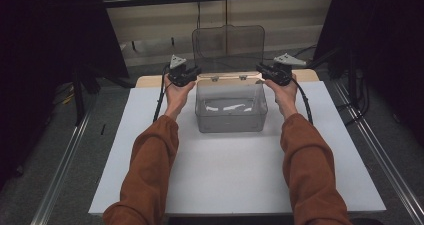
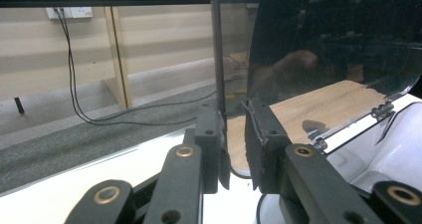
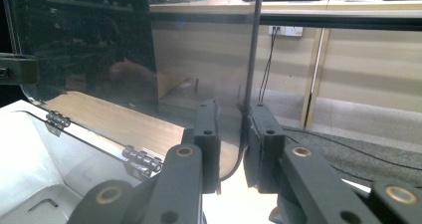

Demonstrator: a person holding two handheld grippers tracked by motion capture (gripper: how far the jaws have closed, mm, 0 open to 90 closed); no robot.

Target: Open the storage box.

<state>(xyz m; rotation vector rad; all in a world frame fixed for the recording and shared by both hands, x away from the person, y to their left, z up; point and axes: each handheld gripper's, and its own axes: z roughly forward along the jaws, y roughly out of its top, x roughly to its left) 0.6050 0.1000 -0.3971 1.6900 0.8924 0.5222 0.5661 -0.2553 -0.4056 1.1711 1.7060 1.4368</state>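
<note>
A clear plastic box stands on the white board, its tinted hinged lid upright. My left gripper is at the lid's lower left edge and my right gripper at its lower right edge. In the left gripper view the lid rises on the right, and its thin edge runs down between the jaws of the left gripper, which is shut on it. In the right gripper view the lid is at the left, its rounded corner caught between the jaws of the right gripper.
The lid's hinges sit along the box's back rim. A strip of wooden tabletop shows behind the board. Metal rails run along both sides of the table. Cables hang from a wall socket.
</note>
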